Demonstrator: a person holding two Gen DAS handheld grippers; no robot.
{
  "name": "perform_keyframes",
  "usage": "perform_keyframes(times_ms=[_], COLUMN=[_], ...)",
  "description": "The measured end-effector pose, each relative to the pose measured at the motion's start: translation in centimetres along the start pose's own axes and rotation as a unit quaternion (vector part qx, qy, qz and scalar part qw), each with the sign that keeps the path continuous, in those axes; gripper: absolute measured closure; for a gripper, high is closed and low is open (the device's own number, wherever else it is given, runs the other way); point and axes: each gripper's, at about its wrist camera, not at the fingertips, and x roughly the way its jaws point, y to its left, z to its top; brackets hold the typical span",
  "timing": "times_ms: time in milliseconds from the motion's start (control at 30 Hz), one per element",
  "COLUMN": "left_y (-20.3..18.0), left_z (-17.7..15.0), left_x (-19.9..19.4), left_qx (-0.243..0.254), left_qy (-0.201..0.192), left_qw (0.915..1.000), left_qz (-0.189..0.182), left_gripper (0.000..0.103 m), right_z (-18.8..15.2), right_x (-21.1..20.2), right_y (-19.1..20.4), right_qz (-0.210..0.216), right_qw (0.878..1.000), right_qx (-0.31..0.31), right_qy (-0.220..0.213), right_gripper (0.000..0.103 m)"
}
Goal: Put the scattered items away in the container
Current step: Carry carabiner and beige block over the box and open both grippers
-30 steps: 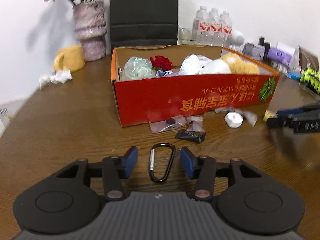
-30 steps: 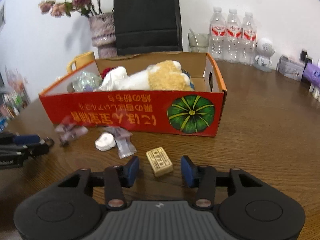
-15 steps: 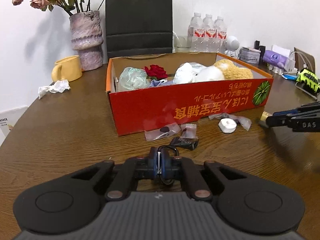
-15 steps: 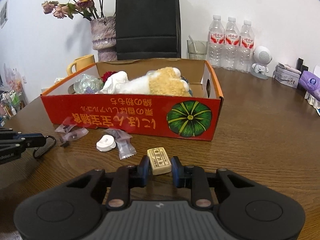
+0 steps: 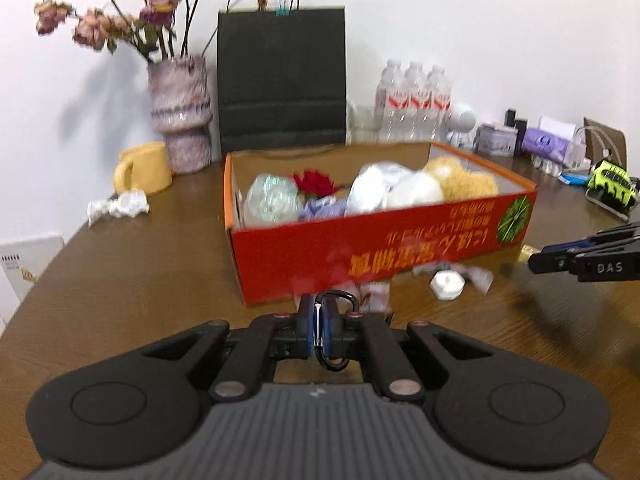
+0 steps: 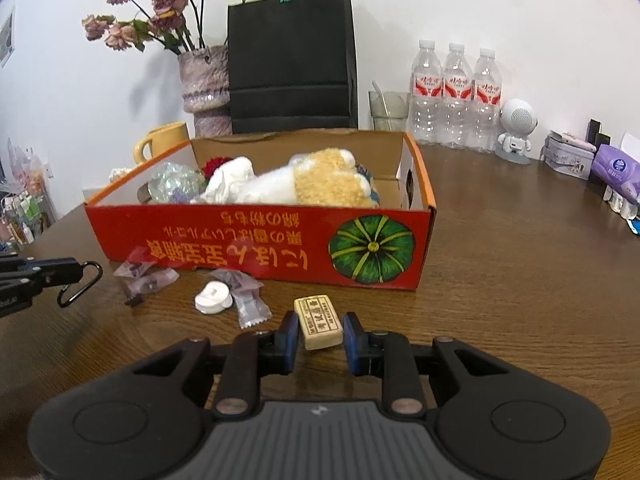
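Several items already in red cardboard box (image 6: pixel 260 240): plush toy, red flower, crinkled wrap. Left hand-held gripper (image 5: pixel 319 330) clamps black carabiner (image 5: pixel 334 300), lifted off desk (image 6: pixel 520 280). Right hand-held gripper (image 6: pixel 320 334) pinches beige rectangular block (image 6: pixel 318 322) near box front. Left on desk: white round disc (image 6: pixel 214 300), small plastic sachets (image 6: pixel 248 306).

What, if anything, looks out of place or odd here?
The red cardboard box stands with its print upside down. A crumpled paper wad lies beside the yellow mug. Loose before the box lie clear sachets and a white disc.
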Motion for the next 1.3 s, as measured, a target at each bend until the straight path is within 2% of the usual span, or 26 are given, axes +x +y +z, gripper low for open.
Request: perform_keyframes(times_ms=[233, 400, 567, 700, 833, 900, 933, 967, 1033, 1133, 1300], left_y=[0.2, 0.8, 1.5, 2.4, 2.7, 2.7, 2.7, 2.7, 2.3, 1.9, 1.9], left_z=[4.2, 8.1, 10.4, 10.5, 10.3, 10.1, 9.9, 9.7, 9.4, 9.3, 9.2], left_x=[-1.0, 1.2, 6.0, 9.9, 12.7, 13.3, 13.4, 13.4, 13.0, 12.2, 11.6], left_qx=[-0.010, -0.040, -0.072, -0.096, -0.101, -0.105, -0.106, -0.106, -0.094, -0.080, -0.087], left_qy=[-0.057, -0.088, -0.083, -0.059, -0.038, -0.028, -0.026, -0.030, -0.045, -0.063, -0.064], left_qw=[0.9983, 0.9953, 0.9939, 0.9936, 0.9941, 0.9941, 0.9940, 0.9939, 0.9942, 0.9942, 0.9938], left_qz=[-0.003, -0.005, 0.002, 0.003, -0.002, -0.007, -0.010, -0.004, 0.024, 0.034, 0.027], left_gripper=[0.098, 0.098, 0.098, 0.098, 0.096, 0.079, 0.044, 0.019, 0.003, 0.000, 0.000], right_z=[3.5, 7.9, 11.4, 12.6, 13.1, 13.3, 13.3, 13.4, 13.3, 13.4, 13.4], right_x=[-1.8, -0.5, 3.3, 7.2, 10.1, 10.9, 11.0, 11.1, 10.8, 10.5, 10.2], right_y=[0.5, 0.7, -0.9, -2.4, -3.4, -3.9, -3.9, -4.0, -3.7, -3.2, -2.5], right_qz=[0.011, 0.002, -0.019, -0.035, -0.030, -0.009, -0.003, -0.003, -0.015, -0.028, -0.021], right_qw=[0.999, 0.996, 0.996, 0.997, 0.998, 0.998, 0.998, 0.997, 0.997, 0.997, 0.998], right_qx=[-0.005, -0.008, 0.009, 0.013, 0.027, 0.042, 0.049, 0.055, 0.046, 0.031, 0.026], right_qy=[-0.053, -0.087, -0.085, -0.065, -0.049, -0.044, -0.042, -0.045, -0.059, -0.057, -0.046], right_gripper=[0.080, 0.081, 0.081, 0.080, 0.080, 0.076, 0.057, 0.031, 0.012, 0.011, 0.007])
